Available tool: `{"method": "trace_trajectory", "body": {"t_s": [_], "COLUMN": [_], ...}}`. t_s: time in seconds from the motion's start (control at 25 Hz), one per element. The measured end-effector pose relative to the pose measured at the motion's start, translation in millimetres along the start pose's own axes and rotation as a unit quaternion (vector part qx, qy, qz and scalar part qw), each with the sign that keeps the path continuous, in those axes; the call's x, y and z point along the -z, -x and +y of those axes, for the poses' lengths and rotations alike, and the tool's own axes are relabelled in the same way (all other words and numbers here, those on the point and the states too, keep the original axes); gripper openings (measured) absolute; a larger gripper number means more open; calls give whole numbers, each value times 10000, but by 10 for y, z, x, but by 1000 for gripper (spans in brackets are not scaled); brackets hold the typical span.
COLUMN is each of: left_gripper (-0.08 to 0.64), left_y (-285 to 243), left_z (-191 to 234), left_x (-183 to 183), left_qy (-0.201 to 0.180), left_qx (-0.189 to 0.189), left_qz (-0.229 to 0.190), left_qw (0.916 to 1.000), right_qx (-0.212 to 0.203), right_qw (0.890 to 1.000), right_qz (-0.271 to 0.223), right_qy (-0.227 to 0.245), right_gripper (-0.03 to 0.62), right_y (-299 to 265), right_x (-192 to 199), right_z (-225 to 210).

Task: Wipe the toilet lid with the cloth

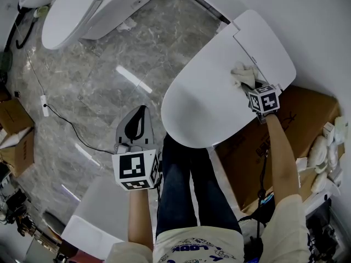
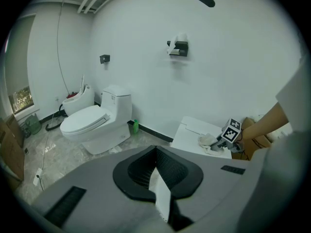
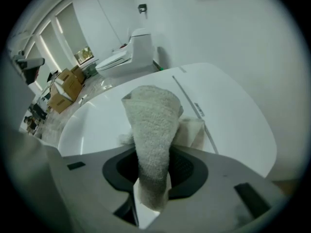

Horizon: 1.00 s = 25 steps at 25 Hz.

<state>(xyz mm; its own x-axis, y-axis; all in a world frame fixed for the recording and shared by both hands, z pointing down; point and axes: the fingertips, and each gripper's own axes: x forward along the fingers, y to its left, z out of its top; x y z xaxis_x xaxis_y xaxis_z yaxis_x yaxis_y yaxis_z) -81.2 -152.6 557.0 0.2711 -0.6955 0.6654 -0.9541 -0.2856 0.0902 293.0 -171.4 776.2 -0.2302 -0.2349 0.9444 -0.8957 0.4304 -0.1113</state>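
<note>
Wiping is the step in hand: the right tool [image 1: 250,84] is clamped on the cloth [image 1: 242,73], whose bunched end rests on the lid [image 1: 203,103] near its back end. The left tool [image 1: 138,126] hangs off the lid's front edge, over the floor [image 1: 109,53], jaws together on nothing (it seems to play no part). The lid's broad front lies bare beyond the cloth, so the next move likely calls for drawing the cloth, pressed flat, toward the lid's front rim.

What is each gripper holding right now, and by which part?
The right gripper clamps the cloth by one bunched end; the left gripper is shut on nothing.
</note>
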Motion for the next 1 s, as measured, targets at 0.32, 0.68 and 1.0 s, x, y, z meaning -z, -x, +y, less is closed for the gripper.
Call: {"method": "trace_trajectory", "body": {"t_s": [0.32, 0.68, 1.0], "left_gripper": [3, 3, 3], "left_y": [-12, -29, 11], "left_z": [-52, -107, -162], "left_x": [35, 26, 34], "left_qy": [-38, -93, -101], "left_qx": [57, 131, 199], "left_qz": [28, 14, -14], "left_qw": [10000, 9999, 9997], "right_qx": [715, 1382, 1781], "right_qw": [9905, 9668, 9467], "right_qz": [-17, -140, -151], "right_qy": [-1179, -2144, -2679], "right_gripper": [115, 115, 115], "right_y": [194, 345, 430], "right_x": [281, 549, 792], "right_z": [-556, -785, -787]}}
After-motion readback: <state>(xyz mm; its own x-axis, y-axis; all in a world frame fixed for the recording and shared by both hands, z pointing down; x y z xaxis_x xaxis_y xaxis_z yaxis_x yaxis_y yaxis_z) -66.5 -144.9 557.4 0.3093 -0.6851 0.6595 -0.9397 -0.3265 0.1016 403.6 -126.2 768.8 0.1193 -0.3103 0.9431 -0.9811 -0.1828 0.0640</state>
